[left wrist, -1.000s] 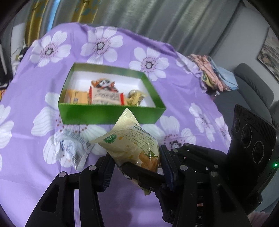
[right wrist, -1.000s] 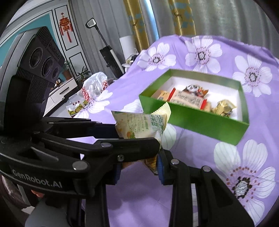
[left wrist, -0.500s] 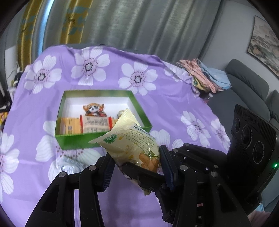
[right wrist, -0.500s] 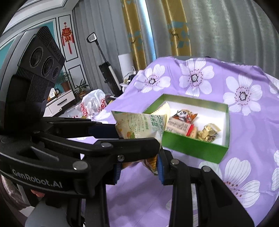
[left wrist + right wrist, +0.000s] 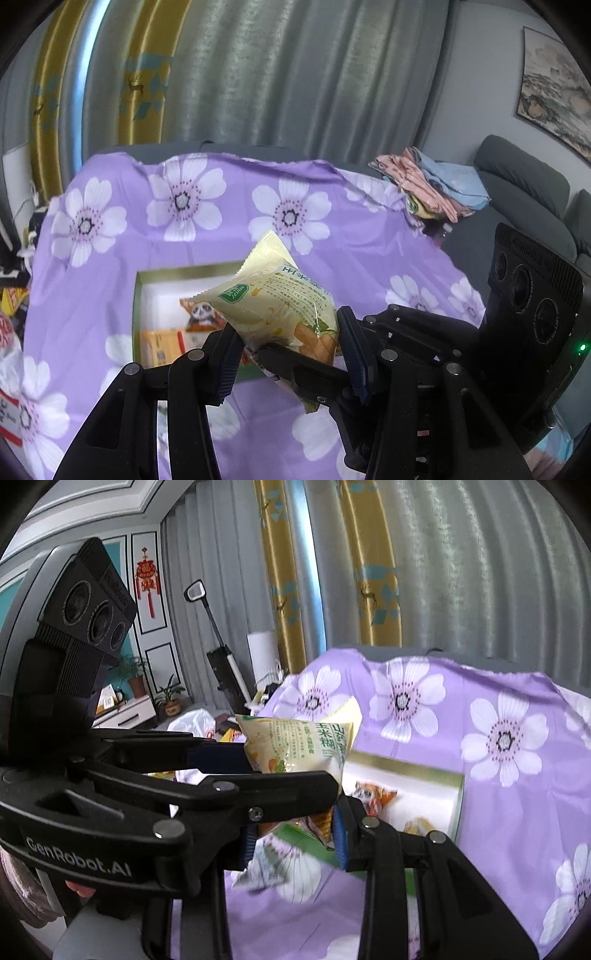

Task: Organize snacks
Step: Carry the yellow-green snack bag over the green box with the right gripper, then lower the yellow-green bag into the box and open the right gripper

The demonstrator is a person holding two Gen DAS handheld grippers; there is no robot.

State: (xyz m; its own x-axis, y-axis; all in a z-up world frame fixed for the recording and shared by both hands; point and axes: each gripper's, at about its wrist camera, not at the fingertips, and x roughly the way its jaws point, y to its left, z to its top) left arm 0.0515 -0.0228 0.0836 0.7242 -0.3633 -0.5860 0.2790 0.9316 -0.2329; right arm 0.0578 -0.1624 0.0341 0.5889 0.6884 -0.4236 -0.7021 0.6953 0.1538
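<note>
Both claws are meeting on one pale yellow snack packet [image 5: 275, 306], which is being held in the air above the near edge of the green box [image 5: 137, 314]. In the left wrist view, the left claw [image 5: 291, 354] is standing moderately open, its blue-padded fingers [image 5: 354, 354] flanking the packet's lower half; the left pad is sitting just at the packet's edge, though whether either pad is actually pressing cannot be told. The finger of the other claw is crossing between them, under the packet.

In the right wrist view, the right claw [image 5: 293, 834] is closing narrowly on the packet's lower end [image 5: 301, 749] – the right pad is touching the crinkled bottom seam, while the left pad is mostly hidden behind the left claw's black arm crossing in front.

The box is resting on the tabletop, which is covered by a purple cloth with white flowers [image 5: 177, 199]. Inside the box, a panda-printed packet [image 5: 201, 314] and an orange packet [image 5: 162, 341] are lying on the white floor – a gold-wrapped item [image 5: 415, 827] is showing in the right wrist view, blurred. Another clear-wrapped snack [image 5: 273, 864] is lying on the cloth just in front of the box.
</note>
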